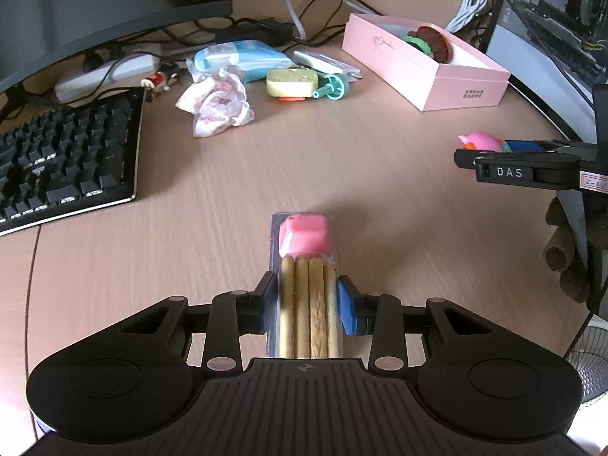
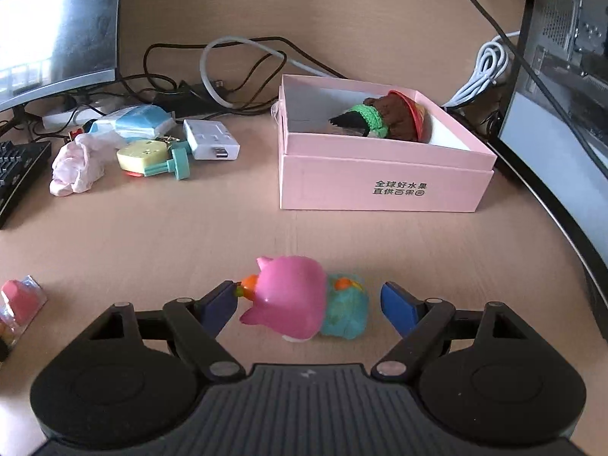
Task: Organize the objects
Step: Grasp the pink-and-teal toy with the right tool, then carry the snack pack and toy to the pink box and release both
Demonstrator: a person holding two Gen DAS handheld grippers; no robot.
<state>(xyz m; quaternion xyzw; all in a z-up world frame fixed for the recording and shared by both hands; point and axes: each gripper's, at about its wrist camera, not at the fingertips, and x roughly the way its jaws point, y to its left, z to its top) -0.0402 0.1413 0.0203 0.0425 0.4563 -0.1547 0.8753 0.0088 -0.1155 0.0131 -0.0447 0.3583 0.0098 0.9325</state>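
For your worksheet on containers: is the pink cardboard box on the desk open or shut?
Open. The pink cardboard box has no lid on, and a brown and green knitted toy lies inside.

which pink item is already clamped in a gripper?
The pink-topped snack pack, pinched in the left gripper; the pink toy sits between open right jaws, unpressed.

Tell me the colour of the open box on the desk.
Pale pink box, white inside; clearest in the right wrist view.

Both wrist views look steeply down, close over the desk (image 1: pixel 228 174), sharing the pink box (image 2: pixel 380 186)
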